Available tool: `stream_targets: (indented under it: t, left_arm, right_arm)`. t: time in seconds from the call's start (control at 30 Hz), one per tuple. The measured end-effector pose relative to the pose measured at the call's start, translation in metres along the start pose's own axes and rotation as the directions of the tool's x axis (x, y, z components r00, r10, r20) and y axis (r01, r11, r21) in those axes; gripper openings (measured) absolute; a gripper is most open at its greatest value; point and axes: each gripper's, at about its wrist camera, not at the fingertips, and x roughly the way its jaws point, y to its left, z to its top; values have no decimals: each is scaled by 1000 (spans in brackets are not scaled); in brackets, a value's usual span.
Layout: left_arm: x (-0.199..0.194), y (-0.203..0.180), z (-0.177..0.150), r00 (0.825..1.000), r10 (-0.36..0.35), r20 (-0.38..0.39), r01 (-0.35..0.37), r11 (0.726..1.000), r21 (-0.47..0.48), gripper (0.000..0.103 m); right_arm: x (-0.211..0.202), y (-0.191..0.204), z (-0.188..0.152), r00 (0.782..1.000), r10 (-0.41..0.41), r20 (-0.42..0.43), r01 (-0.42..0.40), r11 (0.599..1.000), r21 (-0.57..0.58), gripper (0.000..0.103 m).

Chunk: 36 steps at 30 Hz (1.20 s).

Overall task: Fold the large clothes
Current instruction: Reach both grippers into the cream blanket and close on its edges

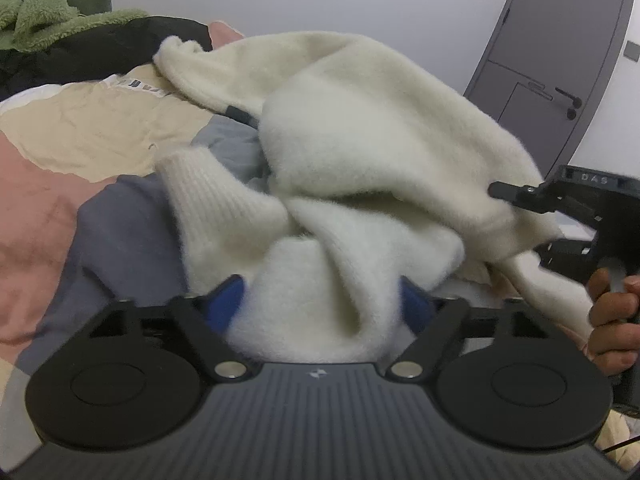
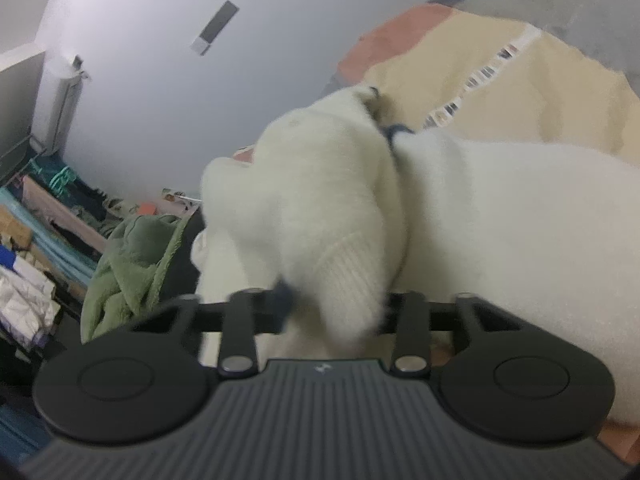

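A fluffy cream-white sweater (image 1: pixel 360 140) lies bunched on the bed, one ribbed cuff (image 1: pixel 200 200) sticking out to the left. My left gripper (image 1: pixel 320 304) has a thick fold of it filling the gap between its blue pads (image 1: pixel 228 300), touching both. My right gripper (image 1: pixel 516 220) comes in from the right with a hand (image 1: pixel 612 312) on its handle and pinches the sweater's edge. In the right wrist view the sweater (image 2: pixel 500 220) fills the middle, and my right gripper (image 2: pixel 336 304) is shut on a ribbed cuff (image 2: pixel 352 276). That view is blurred.
The bed cover (image 1: pixel 80 140) is patched in pink, beige and grey. A green fleece (image 1: pixel 44 4) and a black garment (image 1: pixel 100 48) lie at the bed's far end. A grey door (image 1: pixel 560 60) stands at the right. Cluttered shelves (image 2: pixel 36 240) are beside the bed.
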Motion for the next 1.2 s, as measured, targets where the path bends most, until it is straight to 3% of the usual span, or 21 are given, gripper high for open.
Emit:
stream_targets:
  t: [0.17, 0.27, 0.5, 0.73, 0.9, 0.97, 1.03, 1.07, 1.1, 1.2]
  left_arm:
    - [-14, 1, 1, 1000, 4, 1, -4, 1000, -1, 38]
    - [-30, 7, 4, 1000, 21, 23, -20, 999, -36, 31]
    - [-92, 35, 20, 982, 109, 157, -84, 984, -159, 28]
    - [-161, 86, 32, 921, 271, 281, -181, 934, -307, 28]
    - [-182, 119, 38, 862, 414, 293, -292, 878, -379, 28]
    - [-179, 131, 41, 846, 458, 273, -335, 855, -397, 28]
    - [-176, 144, 39, 845, 478, 239, -351, 834, -426, 28]
    - [-173, 150, 38, 853, 475, 214, -349, 826, -443, 28]
    - [-171, 153, 37, 859, 471, 202, -348, 826, -443, 28]
    - [-163, 150, 35, 851, 494, 178, -398, 828, -396, 29]
  right_arm:
    - [-17, 27, -7, 1000, 6, 19, -4, 992, -128, 23]
    - [-30, 43, -13, 1000, 12, 29, -6, 981, -194, 22]
    - [-72, 79, -44, 999, 39, 25, -30, 952, -304, 20]
    - [-114, 97, -79, 998, 55, -32, -63, 932, -358, 19]
    - [-132, 96, -108, 992, 70, -108, -104, 929, -354, 18]
    - [-130, 96, -119, 988, 31, -153, -86, 926, -367, 18]
    - [-120, 95, -126, 979, -40, -202, -45, 916, -398, 18]
    - [-115, 92, -128, 973, -60, -222, -35, 915, -401, 18]
    - [-112, 91, -129, 972, -71, -224, -23, 918, -396, 18]
    - [-107, 84, -123, 972, -84, -219, 0, 933, -360, 18]
